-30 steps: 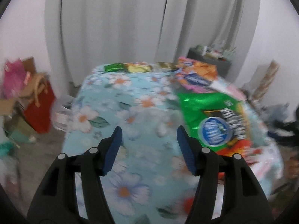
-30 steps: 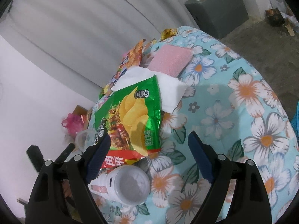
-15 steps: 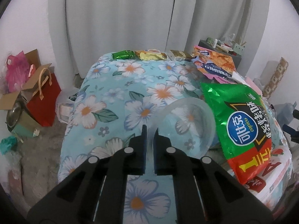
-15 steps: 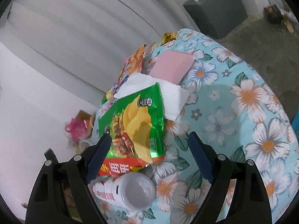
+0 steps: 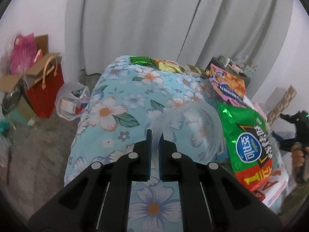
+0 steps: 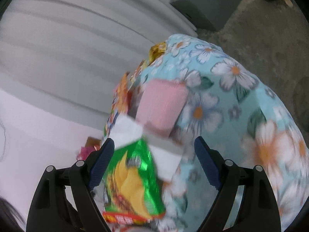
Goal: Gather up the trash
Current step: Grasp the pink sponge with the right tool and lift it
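My left gripper point(image 5: 154, 137) is shut on the rim of a clear plastic cup point(image 5: 190, 127), held tilted above the floral table point(image 5: 119, 114). A green chip bag point(image 5: 249, 141) lies right of the cup. My right gripper point(image 6: 154, 158) is open over the same green chip bag point(image 6: 133, 181), which lies between its fingers. White paper point(image 6: 127, 131) and a pink pad point(image 6: 160, 106) lie beyond the bag. The right gripper also shows at the right edge of the left wrist view point(image 5: 297, 129).
Green and gold wrappers point(image 5: 154, 63) and an orange snack bag point(image 5: 227, 85) lie at the table's far edge. On the floor left stand a red gift bag point(image 5: 46, 92), a plastic bag point(image 5: 73, 100) and boxes. A grey cabinet point(image 6: 208, 2) stands by the curtain.
My left gripper closed on the clear cup's rim and lifted it slightly. My right gripper swung down low over the green chip bag; the white bottle has left its view.
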A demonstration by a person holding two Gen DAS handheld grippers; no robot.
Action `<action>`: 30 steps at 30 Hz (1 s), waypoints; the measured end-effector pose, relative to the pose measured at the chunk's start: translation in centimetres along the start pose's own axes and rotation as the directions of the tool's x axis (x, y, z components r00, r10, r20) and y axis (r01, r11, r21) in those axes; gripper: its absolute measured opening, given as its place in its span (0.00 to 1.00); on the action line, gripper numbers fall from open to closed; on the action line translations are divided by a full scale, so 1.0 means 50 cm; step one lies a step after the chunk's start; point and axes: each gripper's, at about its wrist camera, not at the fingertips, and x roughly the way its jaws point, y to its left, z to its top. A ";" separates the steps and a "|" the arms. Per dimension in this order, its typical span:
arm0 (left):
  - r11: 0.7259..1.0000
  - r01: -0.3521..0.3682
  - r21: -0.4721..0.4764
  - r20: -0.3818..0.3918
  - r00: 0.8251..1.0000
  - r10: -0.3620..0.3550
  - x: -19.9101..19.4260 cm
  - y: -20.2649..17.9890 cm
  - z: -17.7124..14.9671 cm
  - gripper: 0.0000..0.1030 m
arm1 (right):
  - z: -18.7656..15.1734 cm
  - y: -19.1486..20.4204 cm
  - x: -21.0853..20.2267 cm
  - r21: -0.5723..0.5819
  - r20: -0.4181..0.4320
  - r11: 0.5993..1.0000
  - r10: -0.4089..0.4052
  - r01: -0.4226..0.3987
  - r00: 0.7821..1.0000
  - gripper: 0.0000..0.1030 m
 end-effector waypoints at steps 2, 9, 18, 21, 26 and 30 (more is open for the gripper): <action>1.000 0.007 -0.025 -0.003 1.000 -0.007 0.003 0.008 0.000 0.04 | 0.024 -0.013 0.028 0.025 -0.009 1.000 -0.016 0.016 1.000 0.81; 0.999 -0.005 -0.035 -0.002 1.000 0.004 0.004 0.008 -0.002 0.04 | 0.061 -0.037 0.087 0.037 0.011 0.999 -0.001 0.001 1.000 0.61; 0.999 -0.026 -0.039 0.024 0.999 0.027 -0.017 0.005 0.000 0.04 | 0.048 -0.013 0.013 -0.059 0.169 0.996 -0.056 0.067 0.984 0.34; 0.999 -0.034 -0.036 0.058 0.998 0.036 -0.043 0.004 0.008 0.04 | 0.038 0.016 -0.036 -0.124 0.254 0.984 -0.095 0.130 0.963 0.32; 0.999 -0.024 -0.049 0.119 0.992 0.029 -0.102 -0.001 0.017 0.04 | 0.020 0.056 -0.142 -0.186 0.349 0.969 -0.092 0.165 0.933 0.30; 0.999 -0.006 -0.046 0.163 0.986 0.013 -0.158 -0.010 0.021 0.04 | -0.004 0.086 -0.217 -0.232 0.393 0.958 -0.064 0.166 0.917 0.30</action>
